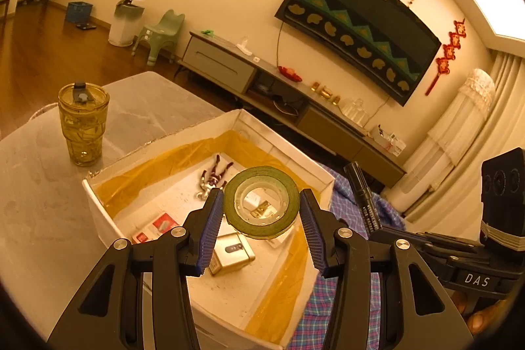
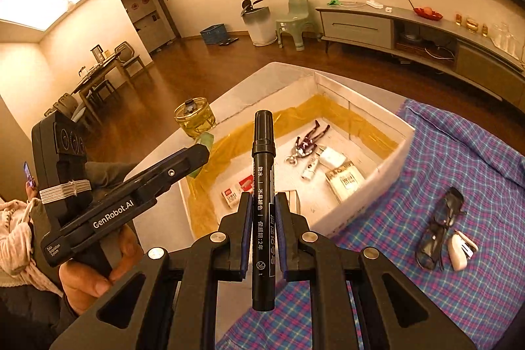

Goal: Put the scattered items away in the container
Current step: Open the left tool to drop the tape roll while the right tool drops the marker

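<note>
Left gripper point(image 1: 262, 209) pinches tape roll point(image 1: 261, 202) over white box point(image 1: 98, 205); right gripper point(image 2: 261, 222) clamps marker point(image 2: 262, 186) near box rim — lower both inside walls, then release, tape first

Left wrist view: close above white box point(image 1: 210, 133), tilted down, facing TV wall; own tool point(image 1: 261, 212) fills lower centre, other tool at right edge. Right wrist view: steeper downward tilt, looks from other side across plaid cloth point(image 2: 459, 153) toward same box point(image 2: 403, 133) at centre; own tool point(image 2: 262, 212) at bottom. Shared: box, glass cup point(image 1: 83, 127), TV cabinet point(image 1: 216, 61), green chair.
</note>
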